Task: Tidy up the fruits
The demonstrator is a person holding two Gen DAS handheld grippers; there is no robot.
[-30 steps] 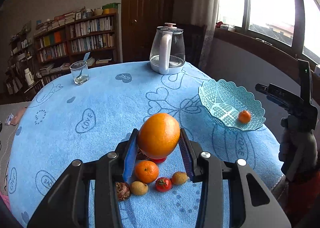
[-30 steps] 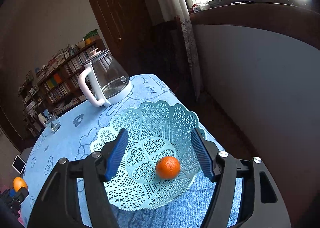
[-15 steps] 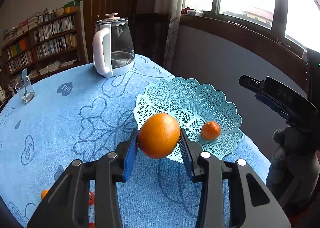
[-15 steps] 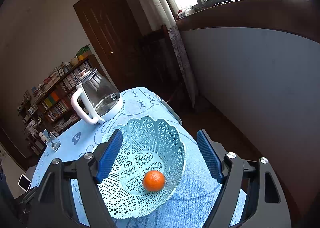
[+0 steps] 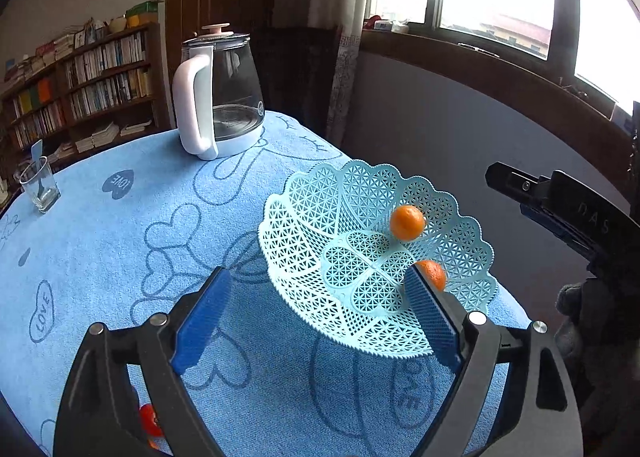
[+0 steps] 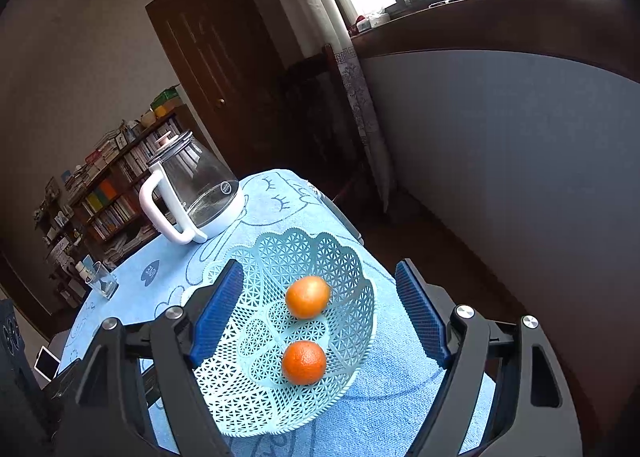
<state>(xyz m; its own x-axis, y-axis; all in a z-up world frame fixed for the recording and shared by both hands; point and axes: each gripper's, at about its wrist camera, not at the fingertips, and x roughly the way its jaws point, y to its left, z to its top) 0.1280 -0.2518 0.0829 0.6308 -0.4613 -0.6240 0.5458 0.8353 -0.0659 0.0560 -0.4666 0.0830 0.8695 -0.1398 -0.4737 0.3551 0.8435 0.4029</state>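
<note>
A light blue lattice fruit basket (image 5: 312,209) stands near the right edge of the blue-clothed table; it also shows in the right wrist view (image 6: 348,257). Two oranges lie in it: a large orange (image 5: 407,221) (image 6: 307,297) and a smaller one (image 5: 434,275) (image 6: 304,361), partly hidden by my left finger in the left wrist view. My left gripper (image 5: 316,321) is open and empty, over the basket's near rim. My right gripper (image 6: 320,321) is open and empty above the basket; its body shows in the left wrist view (image 5: 560,205).
A glass kettle with a white handle (image 5: 216,97) (image 6: 188,193) stands at the table's far side. A drinking glass (image 5: 38,189) (image 6: 100,281) stands far left. A small red fruit (image 5: 148,419) lies near the front edge. Bookshelves (image 5: 80,89) and a door stand behind.
My left gripper has opened and let go of the large orange, which now lies in the basket beside the smaller one. The right gripper has drawn back a little and stays open.
</note>
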